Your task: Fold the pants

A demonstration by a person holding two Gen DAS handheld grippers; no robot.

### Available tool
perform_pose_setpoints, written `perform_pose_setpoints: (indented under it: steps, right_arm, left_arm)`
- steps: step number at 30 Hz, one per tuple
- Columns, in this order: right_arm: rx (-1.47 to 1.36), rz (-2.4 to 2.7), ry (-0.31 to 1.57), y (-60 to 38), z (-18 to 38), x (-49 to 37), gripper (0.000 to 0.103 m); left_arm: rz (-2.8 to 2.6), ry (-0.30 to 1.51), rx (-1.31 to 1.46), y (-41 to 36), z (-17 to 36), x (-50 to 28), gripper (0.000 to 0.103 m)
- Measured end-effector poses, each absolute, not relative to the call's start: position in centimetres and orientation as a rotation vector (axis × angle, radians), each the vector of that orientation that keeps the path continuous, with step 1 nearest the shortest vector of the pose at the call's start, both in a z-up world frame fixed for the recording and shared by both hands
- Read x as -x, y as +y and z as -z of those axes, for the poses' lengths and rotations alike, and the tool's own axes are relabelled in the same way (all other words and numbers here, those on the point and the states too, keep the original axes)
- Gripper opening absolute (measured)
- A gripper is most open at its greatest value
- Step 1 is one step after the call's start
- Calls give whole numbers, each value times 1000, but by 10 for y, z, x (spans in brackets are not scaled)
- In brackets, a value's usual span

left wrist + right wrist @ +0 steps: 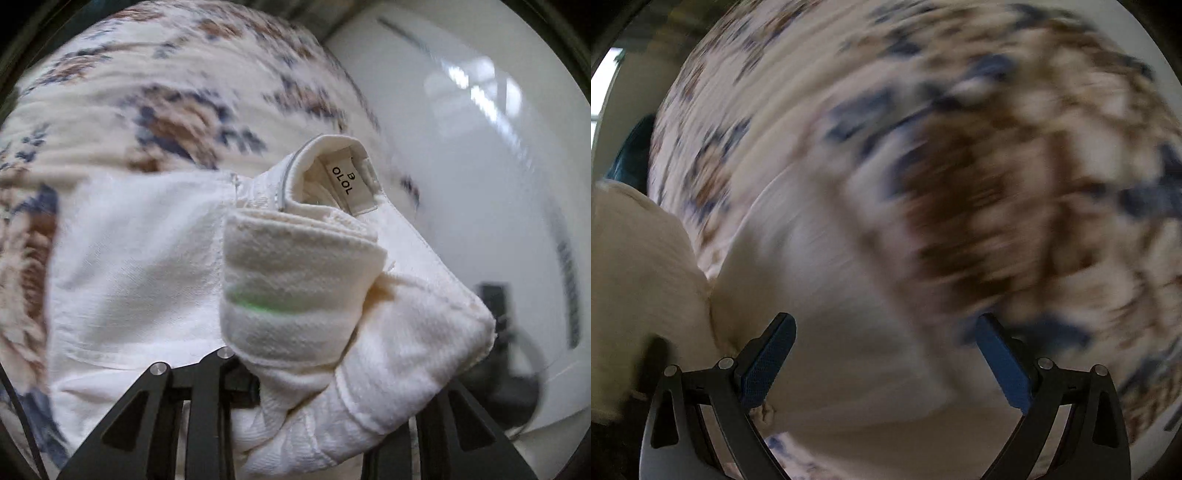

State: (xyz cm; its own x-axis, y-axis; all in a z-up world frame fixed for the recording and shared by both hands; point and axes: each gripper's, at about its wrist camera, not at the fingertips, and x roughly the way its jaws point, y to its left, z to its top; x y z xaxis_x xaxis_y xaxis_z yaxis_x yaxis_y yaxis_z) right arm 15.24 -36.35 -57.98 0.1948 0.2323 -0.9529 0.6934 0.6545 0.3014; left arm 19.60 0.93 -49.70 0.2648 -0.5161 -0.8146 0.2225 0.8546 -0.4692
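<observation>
Two grippers are at work, and they differ plainly: the left gripper (295, 387) is clenched on a thick bunch of the white pants (140, 266), its black fingers all but buried in the cloth, while the right gripper (886, 354) has its jaws spread wide, the blue pads (768, 362) bare and grasping nothing. Just beyond the left jaws the waistband (295, 280) is doubled over on itself, and a little farther out a sewn label (347, 184) shows inside the open waist. From there the garment spreads away to the left, lying on a floral bedspread (129, 92) of brown and blue, with a white wall (461, 166) far right. The right wrist view is badly smeared, yet pale cloth of the pants (831, 314) lies directly under the open jaws, with a raised fold at the near left and the bedspread (1015, 166) beyond. This cloth looks like a stout woven cotton, soft and limp but with some weight; it should hold a crease and is unlikely to slip from a grip. The waistband and hem seams, being thicker, seem the best places to take hold, and the free gripper would do well on a seam or edge.
</observation>
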Motion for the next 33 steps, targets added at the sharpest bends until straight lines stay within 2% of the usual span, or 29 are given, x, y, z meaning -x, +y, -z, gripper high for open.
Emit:
perform_pose_setpoints:
  steps: [3, 6, 8, 9, 10, 12, 16, 20, 23, 26, 27, 28, 29, 30, 32, 33]
  right_arm:
    - [-876, 457, 1377, -407, 584, -123, 100]
    - [-878, 495, 1388, -434, 584, -103, 100]
    - [-879, 489, 1387, -444, 582, -94, 100]
    - [-881, 480, 1381, -449, 579, -90, 100]
    - [-882, 472, 1378, -451, 578, -88, 100]
    - [-896, 453, 1372, -452, 571, -82, 100]
    - [-954, 384, 1338, -436, 553, -95, 100]
    - [-948, 207, 1297, -402, 528, -134, 100]
    - [-884, 55, 1306, -362, 522, -172, 100]
    - [-760, 5, 1400, -327, 539, -200, 99]
    - [-736, -6, 1450, -317, 551, -207, 85]
    - [-722, -12, 1512, -309, 563, -208, 57]
    - [-697, -13, 1600, -301, 576, -209, 48]
    - [-675, -2, 1619, -296, 579, -207, 47]
    - [-625, 4, 1575, -292, 563, -201, 40]
    - [-621, 4, 1556, -292, 555, -198, 32]
  left_arm:
    - [476, 1232, 192, -18, 519, -199, 27]
    - [422, 1244, -37, -52, 532, -198, 35]
    - [422, 1242, -190, -70, 524, -188, 56]
    - [436, 1236, -206, -73, 517, -180, 74]
    - [447, 1226, -218, -77, 506, -175, 86]
    - [491, 1209, -177, -78, 483, -169, 100]
    - [475, 1188, -108, -53, 450, -177, 100]
    - [254, 1168, -75, 18, 426, -202, 100]
    - [65, 1189, -76, 75, 439, -230, 100]
    - [-40, 1267, -69, 116, 470, -257, 100]
    - [-53, 1283, -70, 124, 477, -261, 100]
    - [-60, 1304, -63, 130, 485, -267, 100]
    - [-66, 1319, -55, 135, 492, -271, 100]
    - [-63, 1325, -51, 136, 494, -271, 100]
    - [-44, 1353, -42, 136, 498, -269, 100]
    - [-33, 1361, -37, 135, 499, -268, 100]
